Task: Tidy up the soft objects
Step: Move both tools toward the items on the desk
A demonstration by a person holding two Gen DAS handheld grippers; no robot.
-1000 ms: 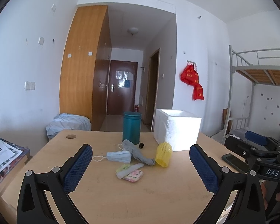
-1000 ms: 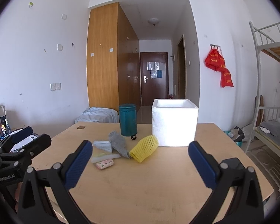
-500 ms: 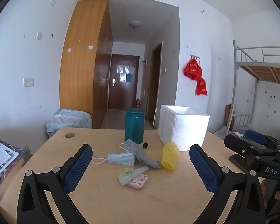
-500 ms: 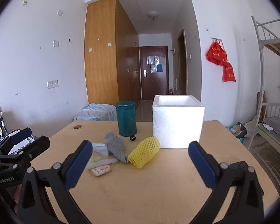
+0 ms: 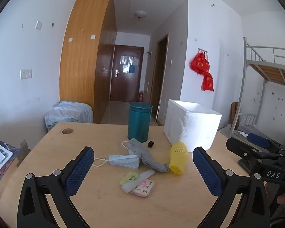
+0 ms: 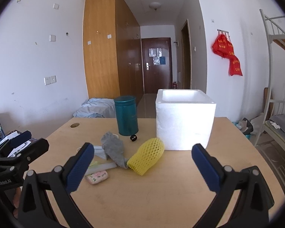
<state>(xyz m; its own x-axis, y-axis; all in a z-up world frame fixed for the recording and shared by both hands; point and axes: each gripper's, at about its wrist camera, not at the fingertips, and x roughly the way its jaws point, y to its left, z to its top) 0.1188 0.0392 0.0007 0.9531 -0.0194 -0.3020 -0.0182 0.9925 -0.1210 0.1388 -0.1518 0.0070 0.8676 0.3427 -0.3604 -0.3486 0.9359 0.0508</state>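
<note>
Two tongs, left (image 5: 143, 168) and right (image 6: 142, 166), marked "GenRobot.AI" and "DAS", gape empty, now nearer the bench's (image 6: 161, 190) yellow foam net (image 6: 146, 155).

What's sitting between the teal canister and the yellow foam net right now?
In the right wrist view, a small black object lies on the table between the teal canister and the yellow foam net; otherwise bare wood.

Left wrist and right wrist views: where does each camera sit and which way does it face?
Left wrist: on the open left hand-held gripper, facing across the wooden table; the right hand-held gripper shows at the right edge.
Right wrist: on the open right hand-held gripper, facing the white foam box.
Shared: yellow foam net sleeve, grey sock, teal tin canister.
</note>
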